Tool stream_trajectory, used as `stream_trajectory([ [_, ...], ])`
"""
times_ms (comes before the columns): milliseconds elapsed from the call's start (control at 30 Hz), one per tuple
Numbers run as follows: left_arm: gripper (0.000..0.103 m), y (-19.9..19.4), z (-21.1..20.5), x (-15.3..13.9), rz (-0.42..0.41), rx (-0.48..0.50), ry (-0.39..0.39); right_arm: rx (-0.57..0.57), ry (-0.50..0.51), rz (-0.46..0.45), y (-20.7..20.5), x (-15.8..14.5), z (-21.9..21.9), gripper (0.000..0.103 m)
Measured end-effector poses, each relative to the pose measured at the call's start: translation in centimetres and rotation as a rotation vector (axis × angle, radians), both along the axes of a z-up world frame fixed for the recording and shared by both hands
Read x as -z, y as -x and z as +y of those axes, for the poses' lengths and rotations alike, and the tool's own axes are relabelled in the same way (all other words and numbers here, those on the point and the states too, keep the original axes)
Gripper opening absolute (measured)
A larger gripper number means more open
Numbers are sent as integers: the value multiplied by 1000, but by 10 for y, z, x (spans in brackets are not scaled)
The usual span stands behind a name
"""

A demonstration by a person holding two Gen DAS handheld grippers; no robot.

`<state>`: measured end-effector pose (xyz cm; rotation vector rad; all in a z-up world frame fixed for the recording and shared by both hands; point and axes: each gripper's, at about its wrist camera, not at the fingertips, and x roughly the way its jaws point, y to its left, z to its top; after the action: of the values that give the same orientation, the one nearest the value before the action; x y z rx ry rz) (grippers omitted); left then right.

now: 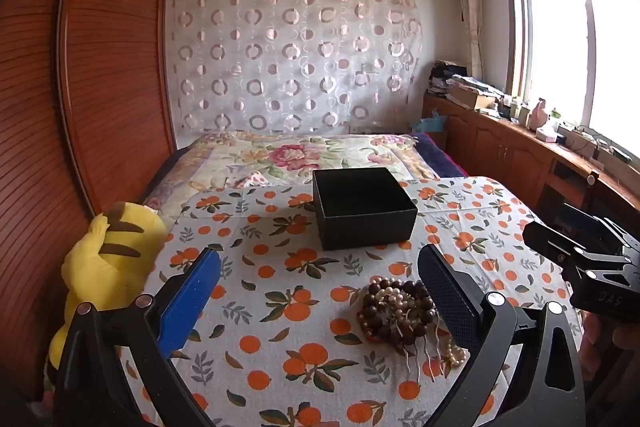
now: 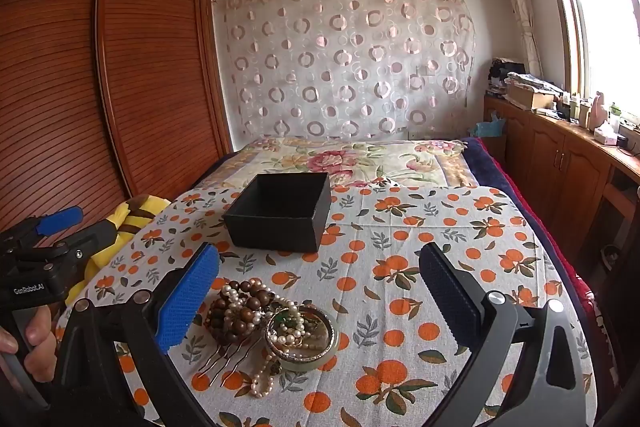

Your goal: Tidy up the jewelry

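Note:
A heap of jewelry lies on the orange-print cloth: brown wooden bead bracelets (image 2: pixel 236 319), pearl strands (image 2: pixel 262 381), a hair comb (image 2: pixel 224 359) and a pale bangle (image 2: pixel 302 339). The heap also shows in the left wrist view (image 1: pixel 400 311), partly behind my right-hand finger. An open, empty black box (image 1: pixel 362 207) (image 2: pixel 280 213) stands farther back. My left gripper (image 1: pixel 320 291) is open and empty, the heap low between its fingers. My right gripper (image 2: pixel 320 291) is open and empty, the heap by its left finger (image 2: pixel 188 303).
The cloth-covered table (image 2: pixel 460 251) stands against a floral bed (image 2: pixel 360 155). A yellow plush toy (image 1: pixel 108 259) sits at the table's left edge by the wooden wardrobe (image 1: pixel 80 87). A wooden counter with clutter (image 1: pixel 540 131) runs under the window at right.

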<state>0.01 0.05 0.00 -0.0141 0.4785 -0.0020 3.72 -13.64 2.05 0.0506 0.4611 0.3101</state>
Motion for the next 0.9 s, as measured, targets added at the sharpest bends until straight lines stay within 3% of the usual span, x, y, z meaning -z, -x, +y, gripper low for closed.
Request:
stream_trajectory([
  [900,96,0,0,0,-3,0,-7,0,0,3,0,0,0,101],
])
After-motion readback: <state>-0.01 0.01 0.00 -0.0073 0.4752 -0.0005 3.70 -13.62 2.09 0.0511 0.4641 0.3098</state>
